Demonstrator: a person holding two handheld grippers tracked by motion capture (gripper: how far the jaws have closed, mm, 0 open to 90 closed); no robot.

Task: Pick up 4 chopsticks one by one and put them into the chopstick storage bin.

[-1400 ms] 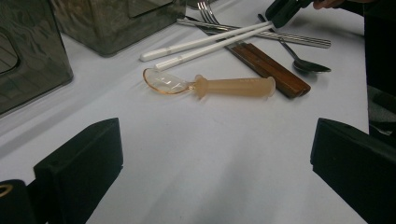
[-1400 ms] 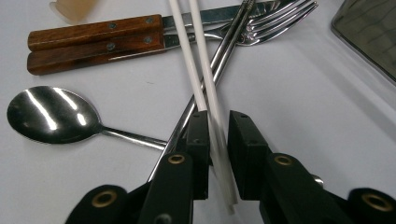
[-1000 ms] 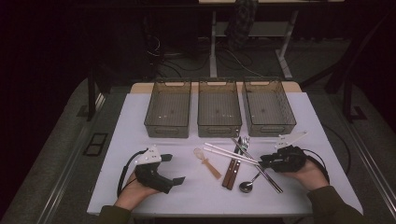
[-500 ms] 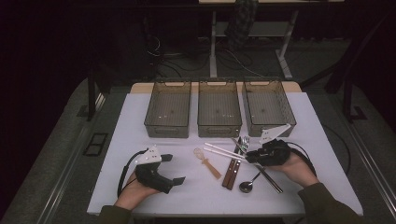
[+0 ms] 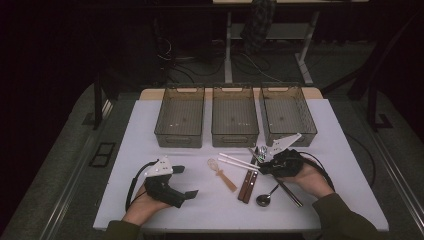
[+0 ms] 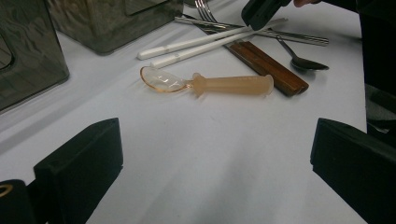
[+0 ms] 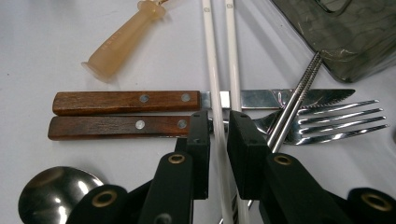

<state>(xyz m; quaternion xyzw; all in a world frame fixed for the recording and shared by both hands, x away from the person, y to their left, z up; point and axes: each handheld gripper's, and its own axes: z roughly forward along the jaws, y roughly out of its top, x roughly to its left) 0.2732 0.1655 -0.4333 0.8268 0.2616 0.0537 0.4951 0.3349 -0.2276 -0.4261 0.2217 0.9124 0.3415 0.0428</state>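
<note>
On the white surface (image 5: 150,130) we hold one gripper in each hand. The right gripper (image 7: 218,135) sits over the cutlery pile, and its fingers (image 7: 198,140) are pinched narrowly around one of the white chopsticks (image 7: 210,56); the second chopstick passes over the other finger. In the high view the right gripper (image 5: 267,161) lies at the right end of the chopsticks (image 5: 235,161), just in front of the right-hand bin (image 5: 287,112).

The chopsticks lie side by side across a wooden-handled knife (image 7: 126,102) and a wooden-handled fork (image 7: 116,126), which lie parallel and touching. A pair of metal chopsticks (image 7: 299,93) crosses the fork tines diagonally. A metal spoon (image 7: 51,186) rests near the handles, and a translucent orange spoon (image 7: 121,37) lies just beyond them, apart from the pile.

The left gripper (image 5: 182,182) rests on the surface well apart from the cutlery, with its fingers (image 6: 79,163) spread wide and holding nothing. Its view looks toward the orange spoon (image 6: 210,84).

Three grey bins stand in a row at the far edge: left bin (image 5: 180,117), middle bin (image 5: 235,117) and the right-hand one.
</note>
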